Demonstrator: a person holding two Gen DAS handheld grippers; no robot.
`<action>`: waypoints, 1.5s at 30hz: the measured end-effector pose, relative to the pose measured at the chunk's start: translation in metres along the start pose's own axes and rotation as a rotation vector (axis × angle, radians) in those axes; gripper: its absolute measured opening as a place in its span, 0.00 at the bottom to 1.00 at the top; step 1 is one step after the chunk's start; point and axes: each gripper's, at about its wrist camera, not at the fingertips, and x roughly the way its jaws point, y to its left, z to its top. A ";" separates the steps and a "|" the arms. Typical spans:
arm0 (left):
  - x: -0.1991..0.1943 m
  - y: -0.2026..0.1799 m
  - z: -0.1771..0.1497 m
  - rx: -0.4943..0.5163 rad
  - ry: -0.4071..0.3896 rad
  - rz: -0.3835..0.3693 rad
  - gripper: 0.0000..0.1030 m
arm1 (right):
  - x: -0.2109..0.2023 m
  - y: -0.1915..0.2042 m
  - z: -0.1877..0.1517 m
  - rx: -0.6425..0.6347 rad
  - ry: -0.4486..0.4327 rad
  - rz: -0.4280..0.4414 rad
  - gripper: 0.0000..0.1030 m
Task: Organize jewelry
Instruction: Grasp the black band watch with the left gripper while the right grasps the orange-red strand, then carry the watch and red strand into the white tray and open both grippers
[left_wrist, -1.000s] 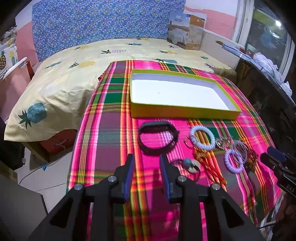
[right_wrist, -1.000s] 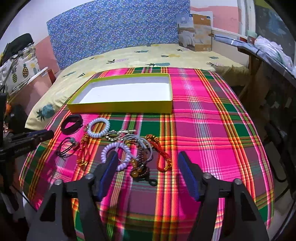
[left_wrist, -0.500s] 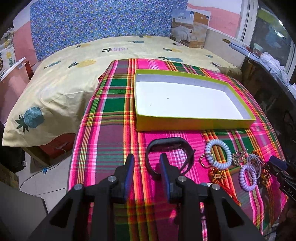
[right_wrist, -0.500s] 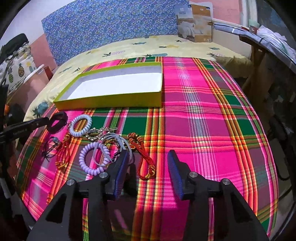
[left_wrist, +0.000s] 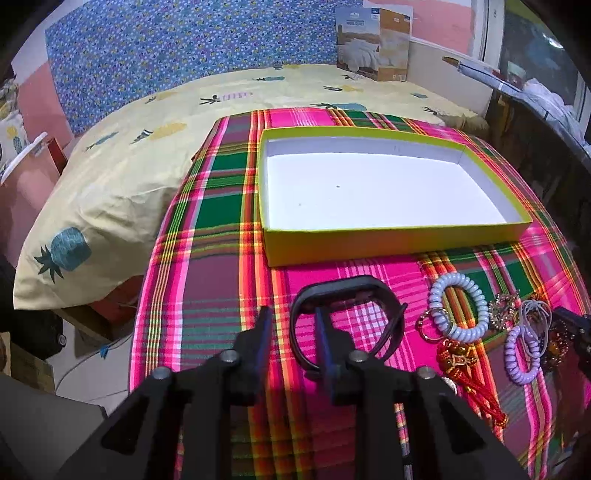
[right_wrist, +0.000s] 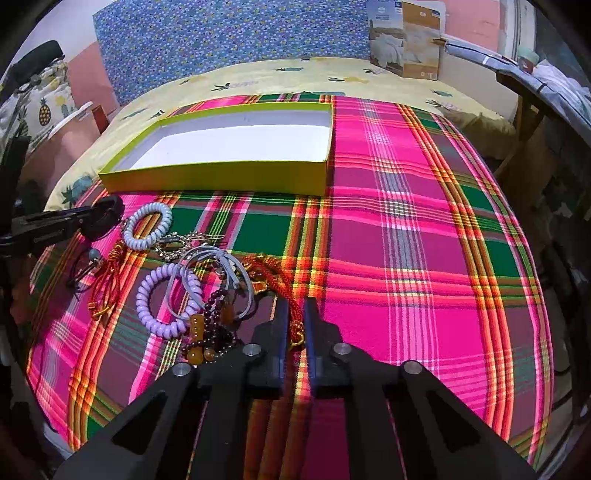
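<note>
A yellow box with a white inside (left_wrist: 380, 186) lies open on the plaid cloth; it also shows in the right wrist view (right_wrist: 236, 144). My left gripper (left_wrist: 291, 328) is open, its jaws straddling the left side of a black wristband (left_wrist: 343, 288). My right gripper (right_wrist: 295, 321) is shut on an orange-red braided cord bracelet (right_wrist: 275, 275). Between them lie a pale blue coil bracelet (right_wrist: 147, 225), a lilac coil bracelet (right_wrist: 166, 295), a dark bead bracelet (right_wrist: 214, 325), a grey band (right_wrist: 221, 266), a red cord charm (left_wrist: 461, 365).
The plaid cloth (right_wrist: 406, 258) covers a table that drops off at its left and near edges. A bed with a pineapple sheet (left_wrist: 147, 129) lies behind. A cardboard package (left_wrist: 373, 40) leans on the wall. A dark shelf (left_wrist: 535, 140) stands at the right.
My left gripper has moved forward onto the black wristband's left side. My right gripper has moved forward and closed on the orange-red cord bracelet.
</note>
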 end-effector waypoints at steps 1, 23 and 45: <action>0.000 0.000 0.000 0.001 -0.001 -0.005 0.09 | -0.001 0.000 0.000 0.003 -0.004 0.000 0.08; -0.045 0.011 0.003 -0.027 -0.094 -0.089 0.05 | -0.043 0.000 0.020 0.053 -0.143 0.003 0.07; -0.001 0.003 0.079 0.018 -0.087 -0.099 0.05 | 0.008 0.016 0.122 -0.029 -0.194 0.046 0.08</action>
